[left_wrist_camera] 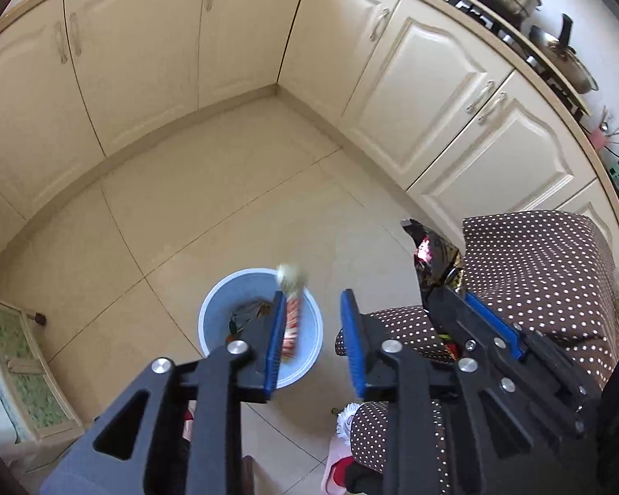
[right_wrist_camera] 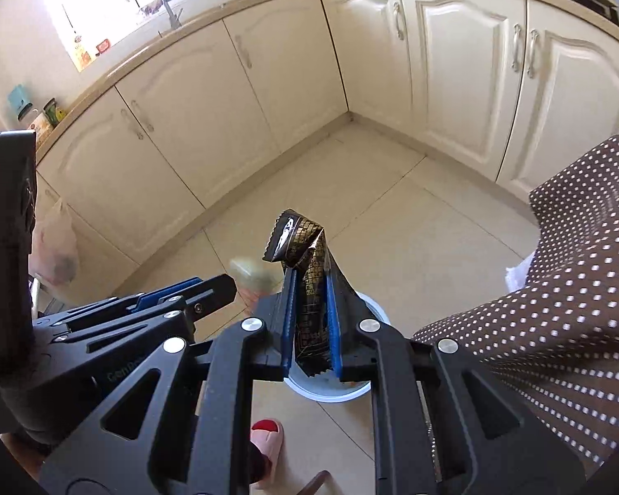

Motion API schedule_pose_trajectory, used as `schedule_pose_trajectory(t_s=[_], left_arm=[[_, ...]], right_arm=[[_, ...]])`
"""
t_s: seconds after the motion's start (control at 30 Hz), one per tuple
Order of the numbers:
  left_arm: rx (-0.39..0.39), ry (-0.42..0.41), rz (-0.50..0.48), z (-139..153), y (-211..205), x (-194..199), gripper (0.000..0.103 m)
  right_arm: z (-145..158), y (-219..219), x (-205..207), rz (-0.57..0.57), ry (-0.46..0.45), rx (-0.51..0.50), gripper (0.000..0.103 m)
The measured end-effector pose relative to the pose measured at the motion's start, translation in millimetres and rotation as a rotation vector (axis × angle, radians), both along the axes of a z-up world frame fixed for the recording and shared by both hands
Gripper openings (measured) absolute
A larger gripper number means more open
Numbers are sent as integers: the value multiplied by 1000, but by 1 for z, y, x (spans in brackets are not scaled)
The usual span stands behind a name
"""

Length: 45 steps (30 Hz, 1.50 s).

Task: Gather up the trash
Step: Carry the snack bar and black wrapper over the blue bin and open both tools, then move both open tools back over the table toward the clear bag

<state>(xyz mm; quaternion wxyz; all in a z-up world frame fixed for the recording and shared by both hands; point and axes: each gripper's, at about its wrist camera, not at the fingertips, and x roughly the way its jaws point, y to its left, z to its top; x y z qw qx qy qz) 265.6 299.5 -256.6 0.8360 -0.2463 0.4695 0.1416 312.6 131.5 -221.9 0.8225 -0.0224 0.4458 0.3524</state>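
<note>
Left gripper (left_wrist_camera: 315, 340) fingers spread, red-striped wrapper (left_wrist_camera: 291, 326) beside left finger above bin (left_wrist_camera: 214, 313); right gripper (right_wrist_camera: 311, 326) fingers clamp black wrapper (right_wrist_camera: 309, 288)

My left tool (left_wrist_camera: 313, 338) hangs above the round pale-blue plastic bin (left_wrist_camera: 309, 354) on the floor, a red-and-white striped wrapper (left_wrist_camera: 291, 321) beside its left finger; my right tool (right_wrist_camera: 311, 326) pinches a crumpled black foil wrapper (right_wrist_camera: 309, 288) over the same bin.
</note>
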Motion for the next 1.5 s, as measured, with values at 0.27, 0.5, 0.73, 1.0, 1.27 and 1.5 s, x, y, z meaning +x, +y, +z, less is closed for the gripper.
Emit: schedule_pose_trajectory(t_s=[0.27, 0.5, 0.73, 1.0, 1.27, 1.5], left_arm=[[0, 25, 18, -12, 13, 1, 31], [5, 27, 39, -13, 16, 3, 31], [17, 23, 64, -9, 21, -6, 31], [19, 11, 82, -2, 28, -11, 31], [35, -11, 61, 14, 19, -15, 31], [65, -87, -24, 54, -24, -7, 31]], right_arm=[[-16, 12, 5, 11, 35, -15, 14], [-21, 9, 10, 15, 52, -10, 14], [-22, 20, 7, 34, 60, 11, 16], [-18, 26, 7, 33, 59, 40, 16], [-1, 9, 4, 4, 27, 52, 16], [46, -45, 2, -88, -86, 69, 17]])
